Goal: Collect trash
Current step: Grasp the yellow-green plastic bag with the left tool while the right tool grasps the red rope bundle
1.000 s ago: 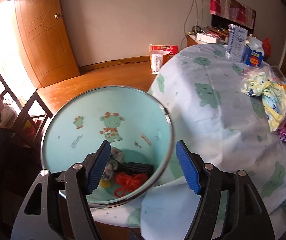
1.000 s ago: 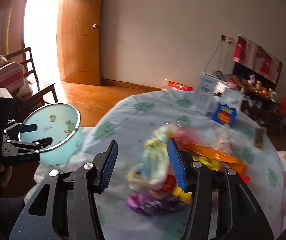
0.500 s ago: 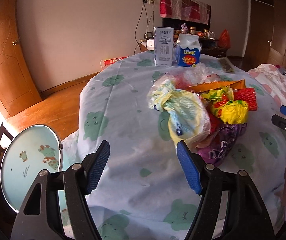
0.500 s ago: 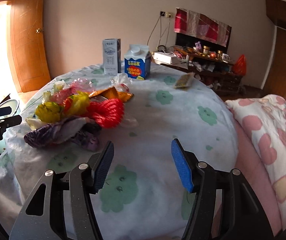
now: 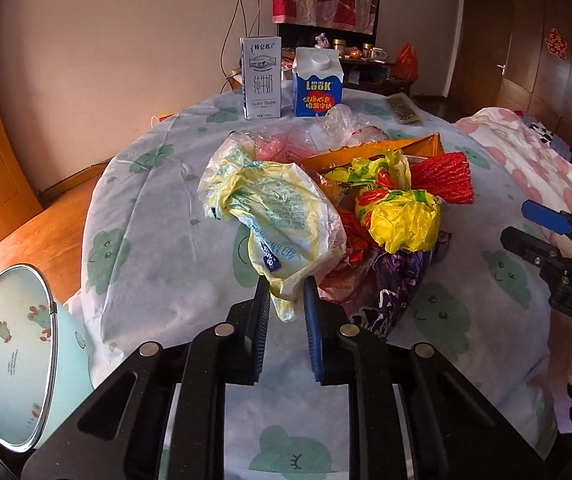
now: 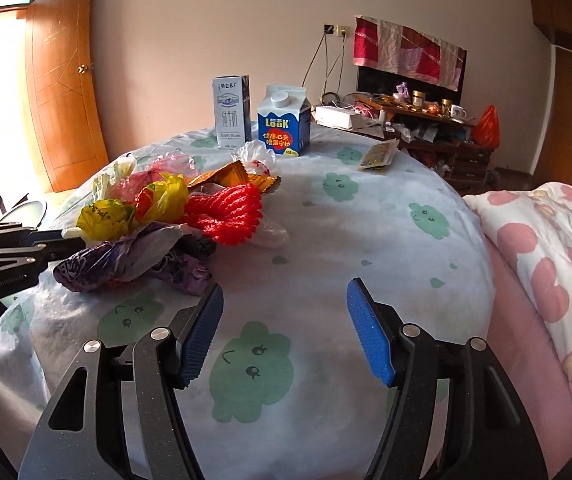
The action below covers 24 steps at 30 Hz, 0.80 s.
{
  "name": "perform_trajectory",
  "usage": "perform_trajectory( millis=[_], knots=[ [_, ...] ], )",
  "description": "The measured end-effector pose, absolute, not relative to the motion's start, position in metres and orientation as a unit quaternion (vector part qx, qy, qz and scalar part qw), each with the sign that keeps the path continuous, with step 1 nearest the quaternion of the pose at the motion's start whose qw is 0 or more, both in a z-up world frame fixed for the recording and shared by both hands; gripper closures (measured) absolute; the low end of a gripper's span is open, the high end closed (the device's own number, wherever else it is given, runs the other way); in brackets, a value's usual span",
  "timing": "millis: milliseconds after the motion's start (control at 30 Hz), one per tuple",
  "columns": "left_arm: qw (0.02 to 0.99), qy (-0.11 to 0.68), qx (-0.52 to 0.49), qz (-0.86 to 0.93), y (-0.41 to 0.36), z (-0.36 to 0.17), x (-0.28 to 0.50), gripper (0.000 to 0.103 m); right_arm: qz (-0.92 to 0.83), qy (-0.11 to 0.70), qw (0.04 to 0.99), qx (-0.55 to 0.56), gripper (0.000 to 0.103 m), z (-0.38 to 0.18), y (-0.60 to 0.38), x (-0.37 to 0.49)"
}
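Left gripper (image 5: 286, 300) pinches a pale yellow bag (image 5: 274, 208); the trash pile (image 5: 389, 216) is uncollected.
Right gripper (image 6: 284, 328) hovers with jaws apart, empty; bin (image 5: 10, 364) waits at eight o'clock.

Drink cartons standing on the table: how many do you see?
2. A tall white milk carton stands at the far edge of the table, and a shorter blue-and-white gable-top carton stands just right of it. Both are upright behind the trash pile, which may hide others.

Trash heap on the table, bin down at 8 o'clock

Crumpled yellow-white plastic bag (image 5: 274, 216) sits at the heap's 9 o'clock; yellow wrapper (image 5: 403, 220), red rope bundle (image 5: 443, 178), purple bag (image 5: 397, 284) touching it. Mint bin (image 5: 10, 372) tilted.
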<state>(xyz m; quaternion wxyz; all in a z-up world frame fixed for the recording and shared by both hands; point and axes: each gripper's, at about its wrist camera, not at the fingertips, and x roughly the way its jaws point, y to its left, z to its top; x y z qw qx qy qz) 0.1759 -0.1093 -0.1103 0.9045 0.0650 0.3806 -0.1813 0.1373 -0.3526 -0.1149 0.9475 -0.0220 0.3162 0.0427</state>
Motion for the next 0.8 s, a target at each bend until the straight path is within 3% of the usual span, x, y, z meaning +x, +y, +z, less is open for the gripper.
perform_trajectory(
  millis=[433, 633, 667, 733, 800],
  knots=[
    [0.927, 0.342, 0.064, -0.143, -0.053, -0.079, 0.159, 0.088, 0.043, 0.298, 0.953, -0.021, 0.039, -0.100, -0.340, 0.158],
    [0.925, 0.356, 0.051, -0.119, -0.030, -0.090, 0.159, 0.088, 0.060, 0.313, 0.948, -0.015, 0.046, -0.099, -0.329, 0.186],
    [0.925, 0.358, 0.050, -0.117, -0.027, -0.091, 0.159, 0.088, 0.064, 0.326, 0.943, -0.014, 0.048, -0.103, -0.327, 0.194],
    [0.925, 0.360, 0.049, -0.113, -0.023, -0.093, 0.158, 0.088, 0.081, 0.346, 0.935, -0.001, 0.065, -0.108, -0.326, 0.203],
    [0.926, 0.360, 0.045, -0.109, -0.018, -0.092, 0.157, 0.088, 0.095, 0.359, 0.929, 0.001, 0.092, -0.113, -0.322, 0.207]
  ],
)
